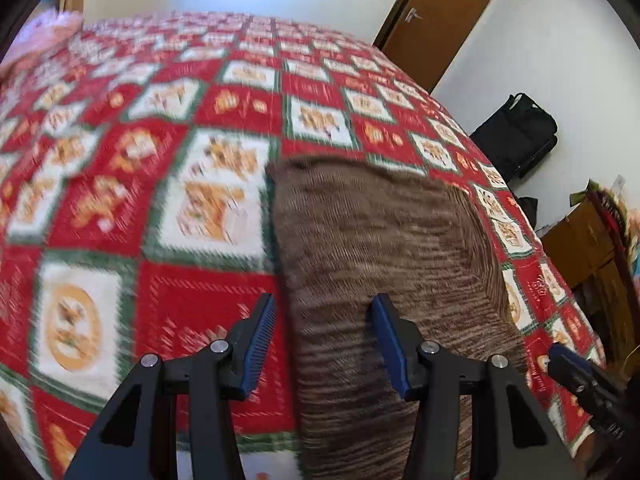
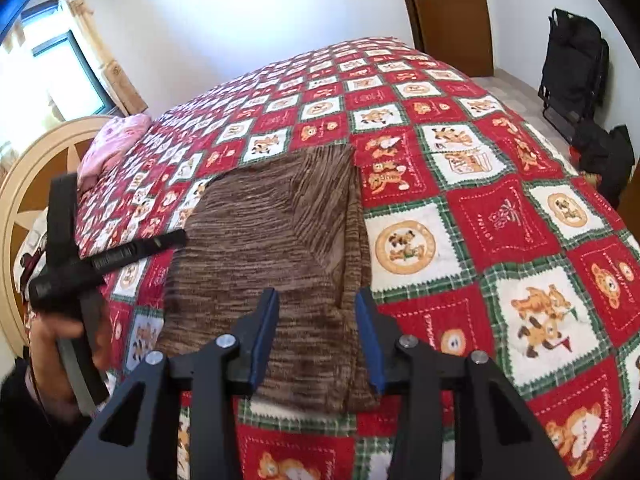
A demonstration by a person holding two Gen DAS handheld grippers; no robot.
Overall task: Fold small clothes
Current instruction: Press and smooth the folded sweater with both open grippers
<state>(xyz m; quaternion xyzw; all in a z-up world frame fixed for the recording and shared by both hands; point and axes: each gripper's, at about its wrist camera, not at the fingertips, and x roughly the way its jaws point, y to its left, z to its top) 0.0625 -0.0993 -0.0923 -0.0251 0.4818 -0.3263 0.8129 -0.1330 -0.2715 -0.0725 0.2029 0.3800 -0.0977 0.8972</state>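
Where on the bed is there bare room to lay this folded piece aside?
The quilt lies bare right of the brown knit garment, toward the door, and beyond its far edge. The headboard side is tighter: the left gripper and pink bedding sit there.

Home bedroom. Large bed (image 2: 500, 220) with red/green/white teddy-bear patchwork quilt, round cream-and-wood headboard (image 2: 28, 184) at its left edge, pink pillow (image 2: 116, 140) beside it. Curtained window (image 2: 60, 68), brown wooden door (image 2: 452, 12), white walls, black bags (image 2: 572, 60) on the floor.
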